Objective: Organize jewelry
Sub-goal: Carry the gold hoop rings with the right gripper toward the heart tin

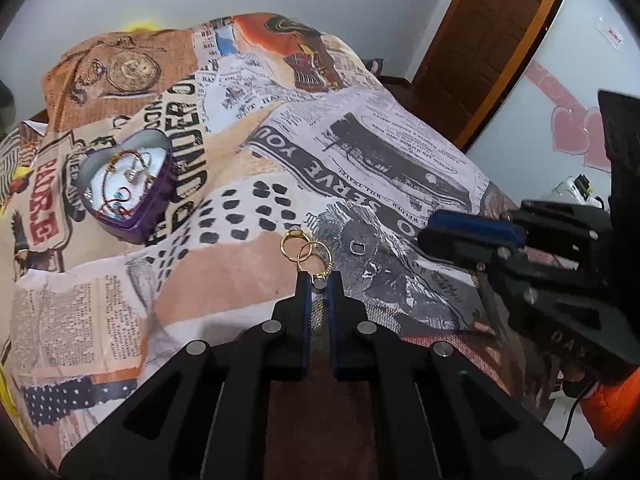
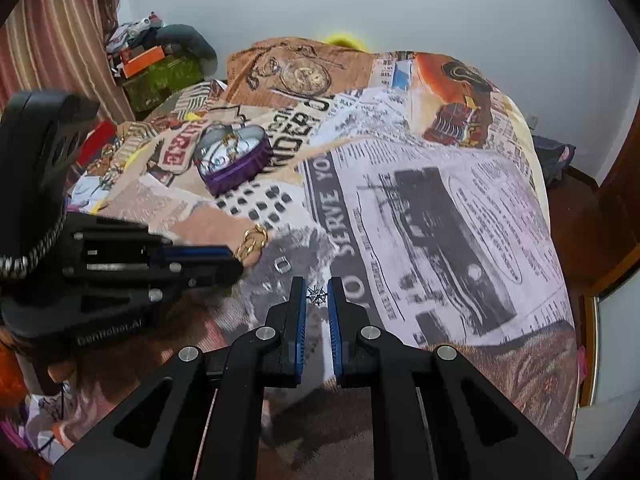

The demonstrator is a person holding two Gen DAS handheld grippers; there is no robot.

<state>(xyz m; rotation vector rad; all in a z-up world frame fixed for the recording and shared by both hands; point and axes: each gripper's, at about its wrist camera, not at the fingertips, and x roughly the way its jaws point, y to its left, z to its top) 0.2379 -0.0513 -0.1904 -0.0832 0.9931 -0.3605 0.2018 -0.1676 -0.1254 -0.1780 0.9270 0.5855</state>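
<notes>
**Both grippers clamped on small jewelry over the bedspread**

Left gripper [image 1: 319,280] is pinched tight on a cluster of gold rings [image 1: 306,249]; the rings stick out just past its fingertips, above the printed bedspread [image 1: 400,152]. A small silver ring [image 1: 357,247] lies loose on the cloth just to the right of them, between the two tools. Right gripper [image 2: 317,295] is closed on a tiny star-shaped sparkly piece [image 2: 316,295], pinched at the very tips of its blue-padded fingers [image 2: 299,300]. In the right wrist view the left gripper reaches in from the left side, the gold rings [image 2: 251,242] at its tip. The purple heart-shaped tin [image 1: 160,216] sits open farther back on the bedspread, well apart from both tools, with bracelets [image 1: 128,178] and other small pieces inside.
</notes>
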